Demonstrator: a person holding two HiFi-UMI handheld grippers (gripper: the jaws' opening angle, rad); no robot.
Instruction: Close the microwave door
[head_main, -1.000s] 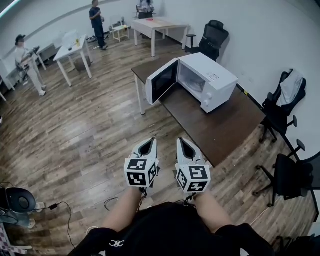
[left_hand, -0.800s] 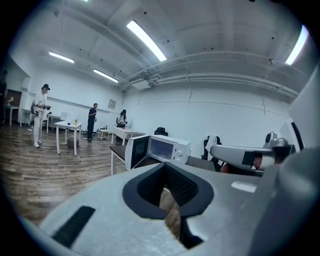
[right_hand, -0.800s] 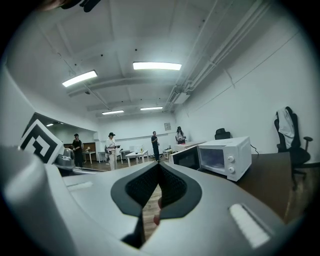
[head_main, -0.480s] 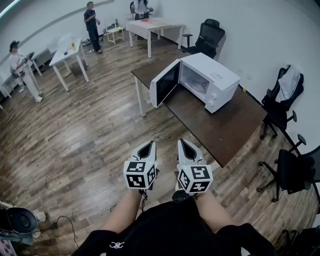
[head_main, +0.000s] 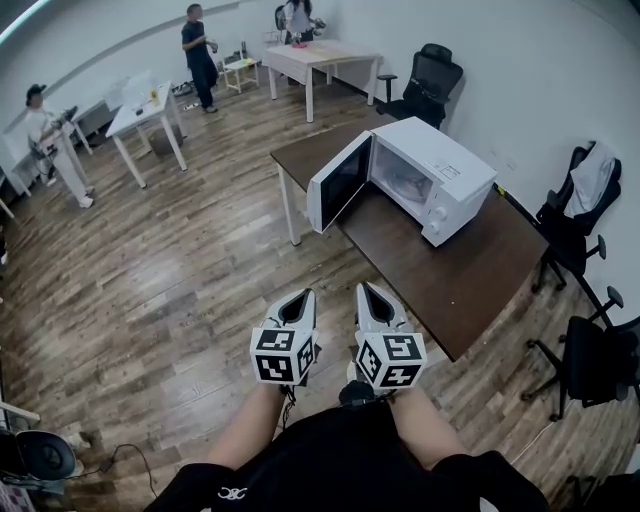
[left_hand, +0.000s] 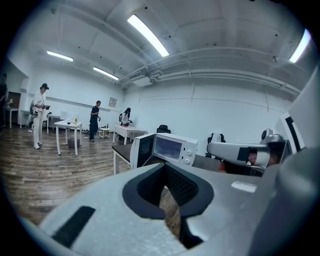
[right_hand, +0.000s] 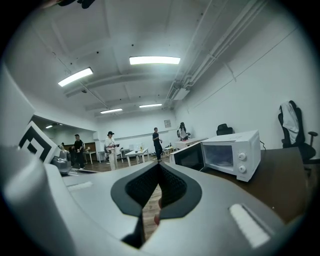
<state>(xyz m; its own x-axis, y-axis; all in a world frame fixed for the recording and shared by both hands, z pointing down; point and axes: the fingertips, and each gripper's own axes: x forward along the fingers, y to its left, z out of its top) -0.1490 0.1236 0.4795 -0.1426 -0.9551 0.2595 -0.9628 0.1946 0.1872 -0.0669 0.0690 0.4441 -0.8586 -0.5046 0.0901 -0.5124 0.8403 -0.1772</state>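
Note:
A white microwave (head_main: 432, 172) stands on a dark brown table (head_main: 455, 275), its door (head_main: 340, 182) swung open to the left and showing the lit inside. Both grippers are held side by side over the wooden floor, well short of the table. My left gripper (head_main: 298, 303) is shut with nothing in it, and my right gripper (head_main: 371, 298) is shut and empty too. In the left gripper view the microwave (left_hand: 173, 149) shows past the closed tips (left_hand: 165, 168), with its door (left_hand: 141, 150) at its left. In the right gripper view the microwave (right_hand: 233, 152) and its door (right_hand: 189, 156) lie to the right of the tips (right_hand: 159, 168).
Black office chairs (head_main: 572, 215) stand along the right wall, and another chair (head_main: 428, 80) sits behind the table. White tables (head_main: 148, 105) and three standing people (head_main: 198, 52) are at the far end. A fan and cable (head_main: 45, 455) lie on the floor at lower left.
The microwave and table have come nearer and now look larger in the head view. The two grippers have kept side by side, both still shut.

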